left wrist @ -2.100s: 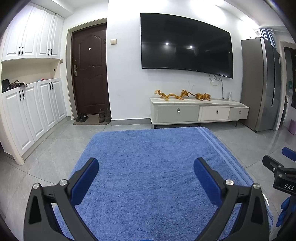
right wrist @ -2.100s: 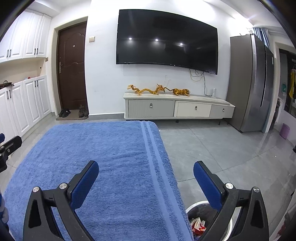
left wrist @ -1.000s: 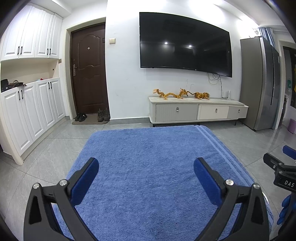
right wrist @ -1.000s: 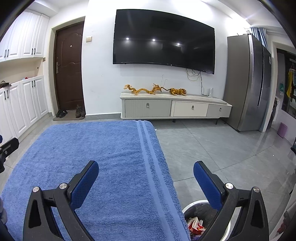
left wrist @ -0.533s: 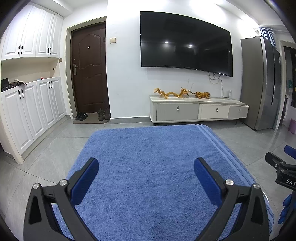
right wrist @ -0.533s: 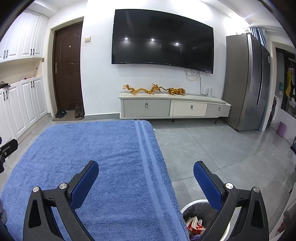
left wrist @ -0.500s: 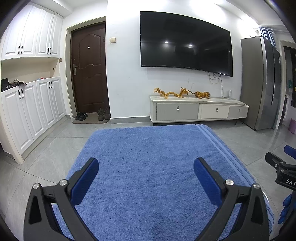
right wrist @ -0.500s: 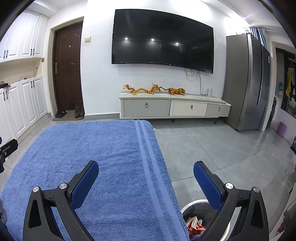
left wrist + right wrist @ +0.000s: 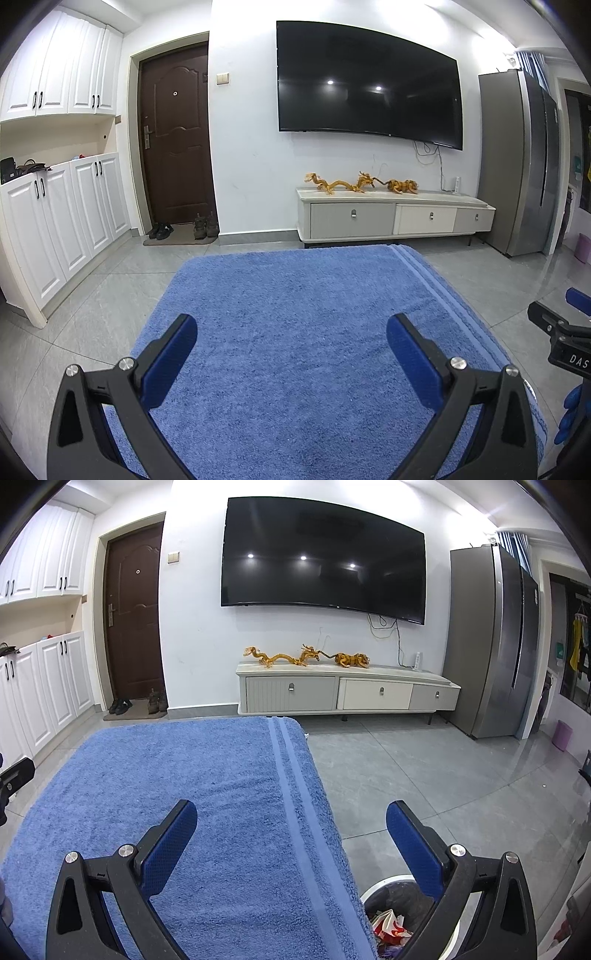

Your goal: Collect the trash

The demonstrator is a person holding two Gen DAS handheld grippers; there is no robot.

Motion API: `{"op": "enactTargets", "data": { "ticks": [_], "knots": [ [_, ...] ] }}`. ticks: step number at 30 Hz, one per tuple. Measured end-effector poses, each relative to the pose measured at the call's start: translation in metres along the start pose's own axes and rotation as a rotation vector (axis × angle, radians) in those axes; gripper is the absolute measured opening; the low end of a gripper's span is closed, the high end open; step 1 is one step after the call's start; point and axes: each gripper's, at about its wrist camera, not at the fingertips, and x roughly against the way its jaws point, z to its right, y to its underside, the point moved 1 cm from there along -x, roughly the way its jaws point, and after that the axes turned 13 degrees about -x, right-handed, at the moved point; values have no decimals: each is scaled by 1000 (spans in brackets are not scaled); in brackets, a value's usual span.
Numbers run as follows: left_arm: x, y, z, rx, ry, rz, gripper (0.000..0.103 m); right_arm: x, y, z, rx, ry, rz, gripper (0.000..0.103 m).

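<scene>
Blue towel [image 9: 184,775] with darker blue stripes; white-rimmed bin [image 9: 384,884] holding red-and-white trash [image 9: 388,925]; black television [image 9: 325,554]; golden figurines [image 9: 306,657]; brown door [image 9: 133,609].

Your left tongs [image 9: 291,334] hang wide apart and empty over the blue towel [image 9: 295,314] that covers the table. At the right edge your other tongs [image 9: 554,321] poke in, with a blue-gloved hand [image 9: 570,417] below them. Ahead, a dark television [image 9: 369,81] hangs above a low cabinet [image 9: 391,219] carrying golden dragon figures [image 9: 354,183]; a brown door [image 9: 177,136] stands to the left.
</scene>
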Motion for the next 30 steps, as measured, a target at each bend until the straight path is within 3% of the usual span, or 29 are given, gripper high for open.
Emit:
{"op": "enactTargets", "data": {
  "ticks": [30],
  "knots": [
    [-3,0,2,-4,16,-8,103,2,3,0,5,15,8,103]
  ]
}}
